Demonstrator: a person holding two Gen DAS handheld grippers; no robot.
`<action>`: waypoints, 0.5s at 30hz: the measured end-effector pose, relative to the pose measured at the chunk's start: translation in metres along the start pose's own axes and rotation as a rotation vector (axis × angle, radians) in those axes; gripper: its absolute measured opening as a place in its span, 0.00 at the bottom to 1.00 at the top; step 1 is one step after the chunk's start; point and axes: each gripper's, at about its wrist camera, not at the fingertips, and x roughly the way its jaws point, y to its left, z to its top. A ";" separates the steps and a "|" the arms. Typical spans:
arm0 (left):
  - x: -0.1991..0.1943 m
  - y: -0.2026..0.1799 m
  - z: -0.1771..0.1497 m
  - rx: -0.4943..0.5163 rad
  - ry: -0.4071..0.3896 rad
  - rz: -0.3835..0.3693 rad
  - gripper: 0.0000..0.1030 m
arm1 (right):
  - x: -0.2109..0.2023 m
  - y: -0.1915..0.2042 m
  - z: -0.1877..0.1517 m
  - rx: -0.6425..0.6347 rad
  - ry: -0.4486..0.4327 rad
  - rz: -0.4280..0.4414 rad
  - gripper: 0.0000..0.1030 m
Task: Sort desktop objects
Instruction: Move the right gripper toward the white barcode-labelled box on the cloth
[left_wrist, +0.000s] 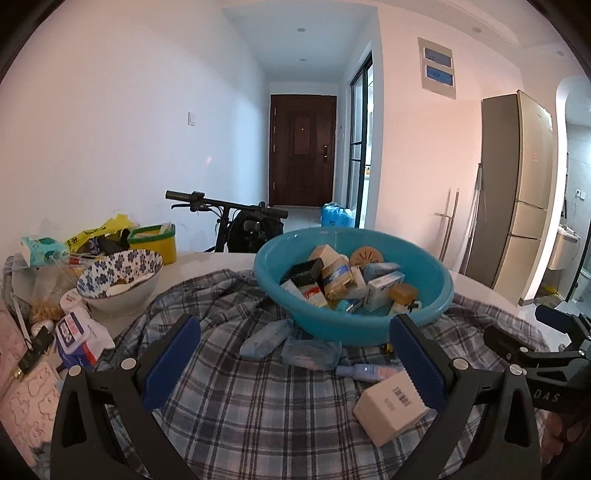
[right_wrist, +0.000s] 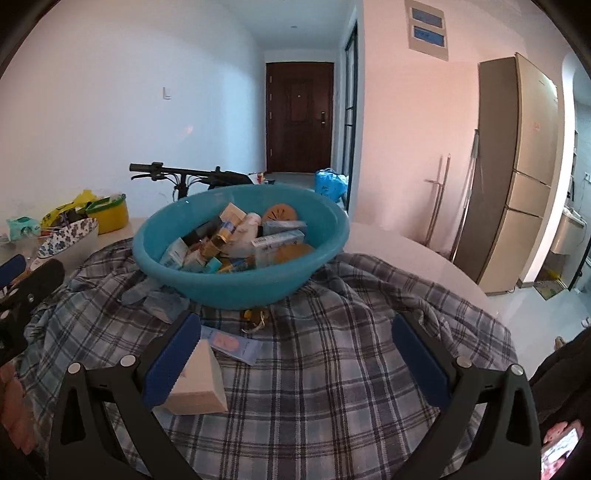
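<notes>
Tongs are hovering over a cluttered worktop (left_wrist: 207, 258), both pairs gaping wide and gripping nothing. Left tongs (left_wrist: 295, 350) are sitting above a plaid shirt (left_wrist: 258, 406) spread across the surface, with a white box (left_wrist: 389, 408) lying just beside the right-hand pad. Right tongs (right_wrist: 295, 347) are facing the same box (right_wrist: 199, 384), which is resting by their left-hand pad. A blue basin (left_wrist: 351, 280) is standing on the shirt beyond, holding a heap of small boxes and bottles. A flat pale-blue packet (right_wrist: 232, 343) is lying between box and basin. A patterned bowl (left_wrist: 118, 277) is standing at the left.
</notes>
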 end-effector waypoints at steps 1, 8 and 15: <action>-0.002 0.002 0.004 -0.002 -0.010 -0.020 1.00 | -0.002 0.001 0.004 -0.007 -0.002 -0.001 1.00; -0.014 0.014 0.036 -0.044 -0.018 -0.049 1.00 | -0.008 0.003 0.036 0.004 -0.005 0.067 1.00; -0.022 0.014 0.059 -0.011 0.011 -0.015 1.00 | -0.027 0.014 0.067 -0.031 -0.067 0.063 1.00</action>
